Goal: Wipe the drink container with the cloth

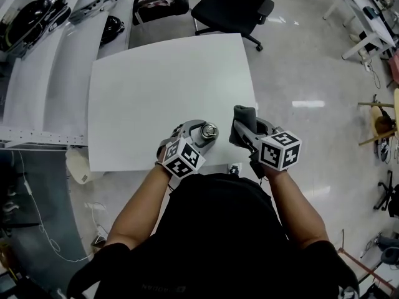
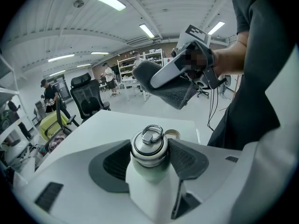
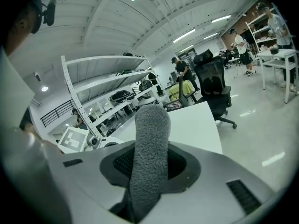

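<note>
While the left gripper (image 2: pixel 149 160) clamped the drink container (image 2: pixel 148 146) just below its steel cap, both pads pressed against the neck, the right gripper (image 3: pixel 150 167) stood closed on a folded grey cloth (image 3: pixel 148 139) whose free end stuck out past the jaws. The bottle stood upright at the near edge of the white table (image 1: pixel 156 86), close to the person's body. Whether its base rested on the tabletop or hung just above it could not be made out. The cloth was held just to the right of the container and slightly above it, not touching, so wiping had apparently not begun.

Several risks looked likely from that position. The hold sat high on a smooth, rounded neck, so a firm sideways stroke lower on the body could have swung the bottle in the pads or worked it loose. So near the table's edge, a slip would probably have sent it to the floor rather than onto the top. The cloth was pinched only along a narrow fold, and drag against the bottle might have pulled it free. With the two grippers so close together, a hurried pass could also have knocked one against the other, and the band under the left jaws would have gone unwiped.
</note>
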Demonstrator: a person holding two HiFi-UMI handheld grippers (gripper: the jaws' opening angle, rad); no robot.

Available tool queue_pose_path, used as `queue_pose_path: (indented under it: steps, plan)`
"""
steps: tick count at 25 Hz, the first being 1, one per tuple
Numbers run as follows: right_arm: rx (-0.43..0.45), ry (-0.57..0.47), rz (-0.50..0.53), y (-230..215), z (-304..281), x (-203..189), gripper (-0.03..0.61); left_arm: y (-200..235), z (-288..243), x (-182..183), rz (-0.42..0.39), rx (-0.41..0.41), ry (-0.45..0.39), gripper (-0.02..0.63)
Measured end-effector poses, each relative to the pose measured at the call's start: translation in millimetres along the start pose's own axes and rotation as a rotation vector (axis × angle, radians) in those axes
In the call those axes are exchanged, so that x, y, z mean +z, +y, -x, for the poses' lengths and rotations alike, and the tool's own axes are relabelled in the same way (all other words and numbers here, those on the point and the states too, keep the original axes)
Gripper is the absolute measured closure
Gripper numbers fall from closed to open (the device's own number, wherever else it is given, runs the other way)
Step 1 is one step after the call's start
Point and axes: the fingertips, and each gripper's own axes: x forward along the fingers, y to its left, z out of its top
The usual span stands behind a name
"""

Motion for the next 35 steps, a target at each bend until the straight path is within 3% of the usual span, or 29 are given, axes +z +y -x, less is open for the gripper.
queue_pose_path:
  steps: [5, 14, 19, 21, 25, 28, 31, 35]
  plan:
    - [0.014, -0.008, 0.017, 11, 0, 1, 0.468, 0, 6, 6, 0.09, -0.036, -0.059, 0.358]
    - [0.041, -0.015, 0.046, 34, 0, -4, 0.468, 5, 44, 23, 0.176, -0.05, -0.176, 0.354]
    - [0.039, -0.075, 0.064, 52, 4, -3, 0.468, 7, 64, 34, 0.321, -0.099, -0.279, 0.356]
    - [0.015, -0.104, 0.074, 59, 4, -2, 0.468, 11, 71, 35, 0.377, -0.115, -0.318, 0.393]
    - [-0.021, -0.115, 0.065, 74, 0, -11, 0.468, 19, 88, 29, 0.464, -0.133, -0.359, 0.561]
    - [-0.043, -0.141, 0.053, 84, 1, -15, 0.466, 25, 98, 22, 0.46, -0.111, -0.349, 0.592]
    - [-0.053, -0.186, 0.025, 90, 3, -17, 0.466, 24, 103, 15, 0.384, -0.067, -0.305, 0.597]
    - [-0.062, -0.219, -0.023, 98, 4, -24, 0.466, 14, 107, 10, 0.336, -0.095, -0.282, 0.597]
